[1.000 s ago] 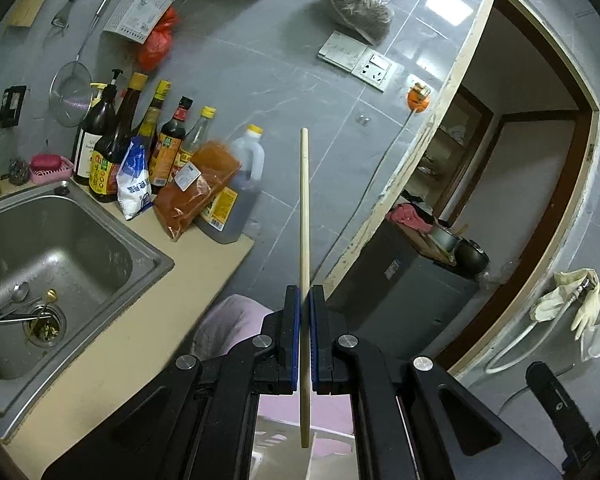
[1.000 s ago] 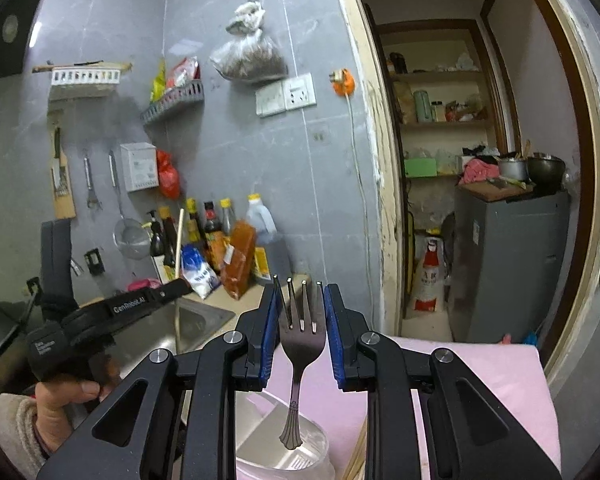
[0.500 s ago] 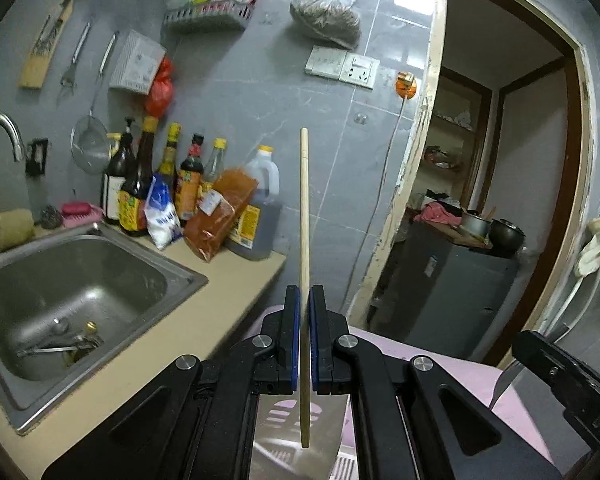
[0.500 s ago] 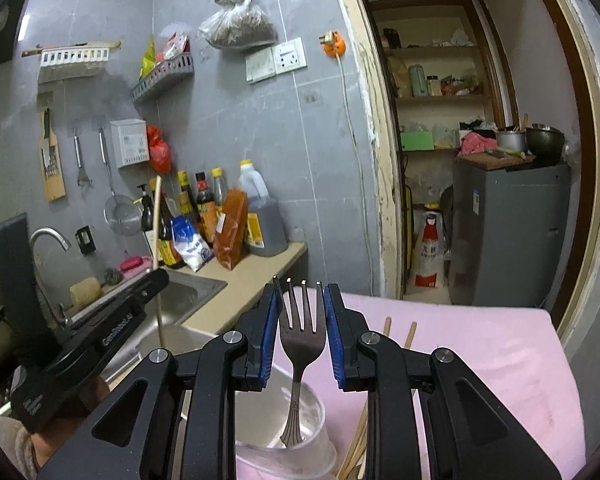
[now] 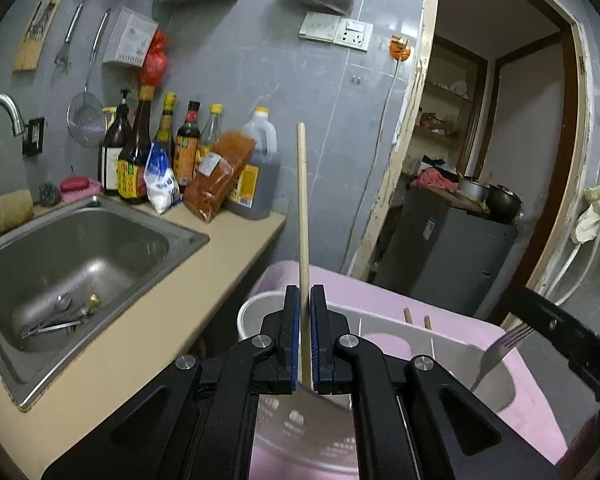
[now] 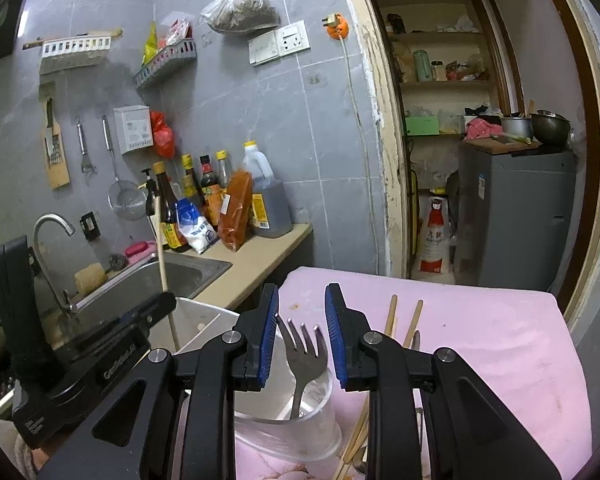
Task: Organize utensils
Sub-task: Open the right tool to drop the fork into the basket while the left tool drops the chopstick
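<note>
My left gripper (image 5: 305, 300) is shut on a wooden chopstick (image 5: 302, 200), held upright over the white round holder (image 5: 249, 312). The chopstick also shows in the right wrist view (image 6: 162, 260), with the left gripper (image 6: 156, 308) above the white holder (image 6: 198, 324). My right gripper (image 6: 301, 300) is open; a metal fork (image 6: 305, 356) stands free between its jaws, tines up, in a clear plastic cup (image 6: 300, 428). The fork also shows in the left wrist view (image 5: 500, 352). Two more chopsticks (image 6: 404, 316) lie on the pink cloth (image 6: 480, 336).
A steel sink (image 5: 72, 256) with utensils in it and a tap (image 6: 48, 236) lie to the left. Sauce bottles and packets (image 5: 192, 160) stand at the counter's back. A doorway with a grey cabinet (image 6: 516, 216) is on the right.
Both grippers have lowered over the holders. My right gripper has opened and let go of the fork, which now stands in the clear cup. My left gripper still holds the chopstick.
</note>
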Demonstrator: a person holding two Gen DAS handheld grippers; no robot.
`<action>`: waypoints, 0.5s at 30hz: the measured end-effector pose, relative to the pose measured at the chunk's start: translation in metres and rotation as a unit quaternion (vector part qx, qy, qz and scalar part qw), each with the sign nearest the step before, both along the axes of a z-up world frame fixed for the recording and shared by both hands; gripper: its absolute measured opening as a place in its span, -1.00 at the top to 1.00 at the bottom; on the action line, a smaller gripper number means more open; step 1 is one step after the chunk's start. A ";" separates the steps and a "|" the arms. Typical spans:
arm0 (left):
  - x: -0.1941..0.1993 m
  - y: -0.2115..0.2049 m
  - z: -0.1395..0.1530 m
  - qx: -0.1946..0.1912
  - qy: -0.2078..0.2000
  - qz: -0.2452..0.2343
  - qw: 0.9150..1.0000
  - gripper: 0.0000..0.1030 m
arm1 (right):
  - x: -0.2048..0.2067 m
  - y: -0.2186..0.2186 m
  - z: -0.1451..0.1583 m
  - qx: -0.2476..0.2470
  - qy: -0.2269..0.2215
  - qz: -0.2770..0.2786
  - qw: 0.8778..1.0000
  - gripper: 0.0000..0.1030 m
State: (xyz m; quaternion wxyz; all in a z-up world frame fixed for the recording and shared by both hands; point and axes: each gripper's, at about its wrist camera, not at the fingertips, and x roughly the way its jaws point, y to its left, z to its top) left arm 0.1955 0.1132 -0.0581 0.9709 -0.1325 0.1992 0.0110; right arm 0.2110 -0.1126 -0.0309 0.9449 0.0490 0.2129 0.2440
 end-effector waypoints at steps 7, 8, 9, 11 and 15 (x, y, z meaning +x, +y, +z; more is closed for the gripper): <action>-0.008 0.003 0.008 -0.019 0.031 -0.016 0.999 0.81 | -0.007 -0.013 0.011 0.006 0.001 -0.012 1.000 0.31; -0.010 0.002 0.011 -0.019 0.033 -0.020 0.999 0.72 | -0.008 -0.017 0.013 0.007 0.000 -0.018 1.000 0.20; -0.012 0.001 0.013 -0.021 0.032 -0.022 0.999 0.66 | -0.010 -0.021 0.015 0.011 -0.002 -0.023 1.000 0.05; -0.015 -0.001 0.018 -0.020 0.028 -0.029 0.999 0.40 | -0.013 -0.029 0.018 0.019 -0.004 -0.033 0.999 -0.07; -0.021 -0.010 0.028 -0.013 0.028 -0.046 0.998 0.28 | -0.017 -0.045 0.026 0.025 -0.008 -0.051 0.998 -0.35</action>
